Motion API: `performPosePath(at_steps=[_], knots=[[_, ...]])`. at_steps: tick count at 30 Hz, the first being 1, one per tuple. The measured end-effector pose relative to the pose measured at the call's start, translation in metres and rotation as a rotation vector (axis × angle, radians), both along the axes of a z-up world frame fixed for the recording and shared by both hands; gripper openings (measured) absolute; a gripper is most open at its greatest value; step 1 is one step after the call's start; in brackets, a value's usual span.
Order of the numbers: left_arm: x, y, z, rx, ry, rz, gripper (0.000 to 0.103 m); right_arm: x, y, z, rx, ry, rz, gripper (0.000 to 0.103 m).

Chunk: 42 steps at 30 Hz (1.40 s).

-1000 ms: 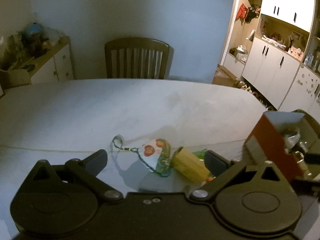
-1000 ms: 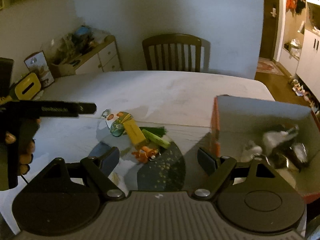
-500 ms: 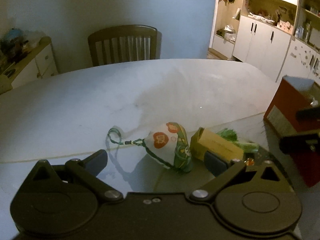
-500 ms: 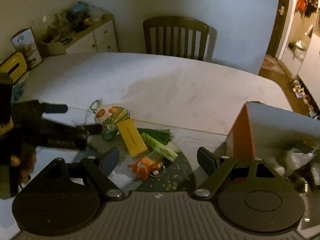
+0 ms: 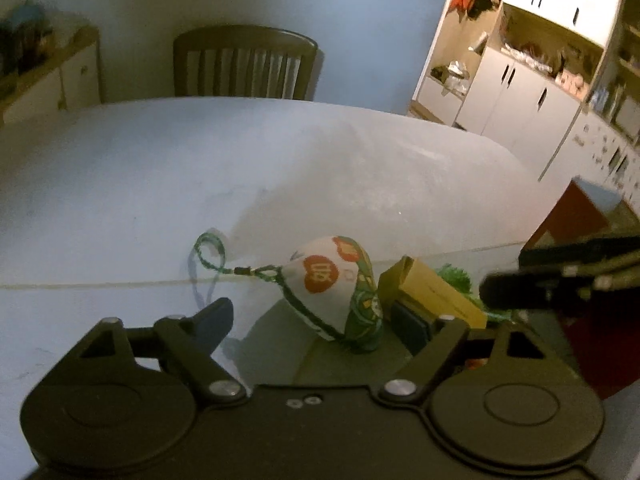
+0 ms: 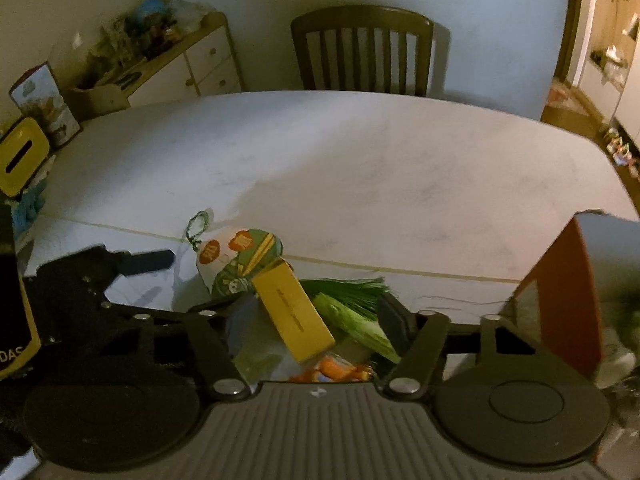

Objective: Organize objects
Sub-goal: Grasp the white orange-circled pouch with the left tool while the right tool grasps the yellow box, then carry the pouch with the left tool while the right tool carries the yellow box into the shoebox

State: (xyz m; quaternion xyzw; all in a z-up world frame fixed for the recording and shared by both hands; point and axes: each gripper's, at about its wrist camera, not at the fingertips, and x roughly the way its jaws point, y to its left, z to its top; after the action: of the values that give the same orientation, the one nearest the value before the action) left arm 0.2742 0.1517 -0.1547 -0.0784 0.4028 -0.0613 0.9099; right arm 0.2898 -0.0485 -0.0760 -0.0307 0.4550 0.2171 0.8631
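Since half a second ago you have brought both tools lower and closer to the pile, so the objects fill more of each view. Your left hand-held gripper [image 5: 308, 320] is released, its fingers spread wide either side of the cloth pouch [image 5: 340, 284], which sits just ahead at 12 o'clock without touching either finger; its green braided cord [image 5: 210, 252] loops away toward 10 o'clock on the bench [image 5: 200, 168]. Just beside the pouch at 3 o'clock lies the yellow box [image 5: 436, 292], touching it.

Your right hand-held gripper [image 6: 316, 320] is also released, fingers wide apart, with the yellow box [image 6: 294, 316] lying between them and the green leek [image 6: 352, 316] just beside it at 3 o'clock, close to the right finger. You can see an orange toy [image 6: 332, 370] at 6 o'clock of the box, partly hidden by the tool's body. At 3 o'clock stands the red box [image 6: 568, 296], well apart from the pile; its contents are too blurred to name. A wooden chair [image 6: 362, 50] stands at the far side of the bench
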Motion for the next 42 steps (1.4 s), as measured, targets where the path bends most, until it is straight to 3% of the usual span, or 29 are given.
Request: performPosePath(at_steps=[8, 16, 26, 30, 36, 42], knots=[[0.022, 0.018, -0.001, -0.132, 0.053, 0.074, 0.084, -0.004, 0.008, -0.015, -0.046, 0.007, 0.109, 0.063], [0.036, 0.022, -0.008, -0.217, 0.084, 0.127, 0.071, -0.003, 0.023, -0.029, -0.078, -0.011, 0.123, 0.053], [0.039, 0.023, -0.012, -0.266, 0.093, 0.128, 0.048, -0.005, 0.04, -0.04, -0.137, -0.043, 0.15, 0.037], [0.037, 0.023, -0.01, -0.259, 0.092, 0.137, 0.044, -0.008, 0.042, -0.039, -0.145, -0.057, 0.156, 0.03], [0.032, 0.018, -0.001, -0.252, 0.08, 0.126, 0.043, -0.016, 0.042, -0.035, -0.143, -0.063, 0.128, 0.029], [0.018, 0.011, 0.02, -0.263, 0.048, 0.099, 0.042, -0.026, 0.027, -0.022, -0.079, -0.036, 0.076, 0.029]])
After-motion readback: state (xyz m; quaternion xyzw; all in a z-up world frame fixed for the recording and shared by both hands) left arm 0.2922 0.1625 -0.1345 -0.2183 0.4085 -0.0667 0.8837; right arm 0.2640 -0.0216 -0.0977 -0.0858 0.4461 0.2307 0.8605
